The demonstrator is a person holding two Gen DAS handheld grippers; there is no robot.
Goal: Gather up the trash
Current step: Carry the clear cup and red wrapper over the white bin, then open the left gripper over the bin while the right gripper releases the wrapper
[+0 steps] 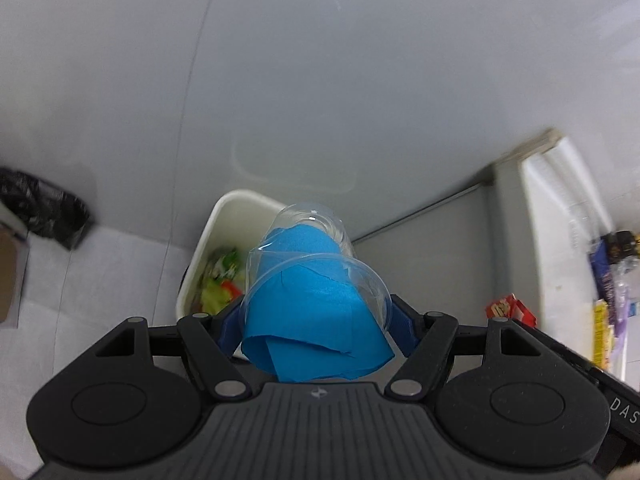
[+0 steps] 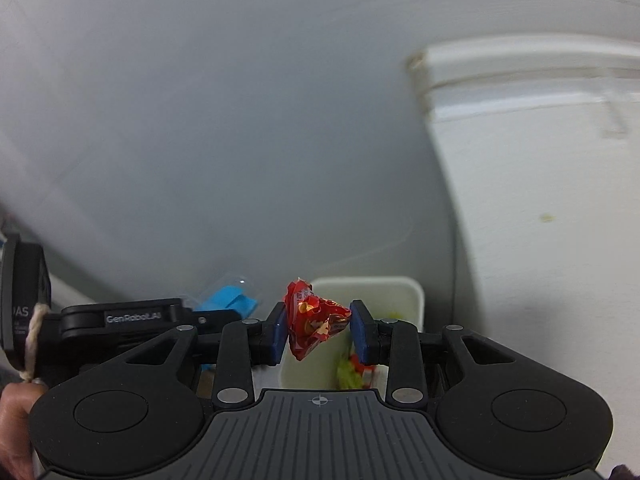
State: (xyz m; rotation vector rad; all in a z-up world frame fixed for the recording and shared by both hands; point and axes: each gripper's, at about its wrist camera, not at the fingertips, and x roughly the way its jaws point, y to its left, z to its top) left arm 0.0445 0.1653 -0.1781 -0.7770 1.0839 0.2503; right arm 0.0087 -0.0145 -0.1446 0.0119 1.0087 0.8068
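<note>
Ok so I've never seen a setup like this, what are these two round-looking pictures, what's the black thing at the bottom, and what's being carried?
A person holds a hand-held gripper in each hand; no robot arm is involved. Each picture comes from a wide-angle camera on one gripper, looking forward along its two fingers, which is why the edges curve. The black shape at the bottom is the gripper's own body.

In the left wrist view, the left gripper is shut on a clear plastic cup stuffed with blue paper. Below it stands a white bin with some trash already inside. At the right edge, more wrappers lie on a white surface.

In the right wrist view, the right gripper pinches a crumpled red wrapper above the same bin.
</note>
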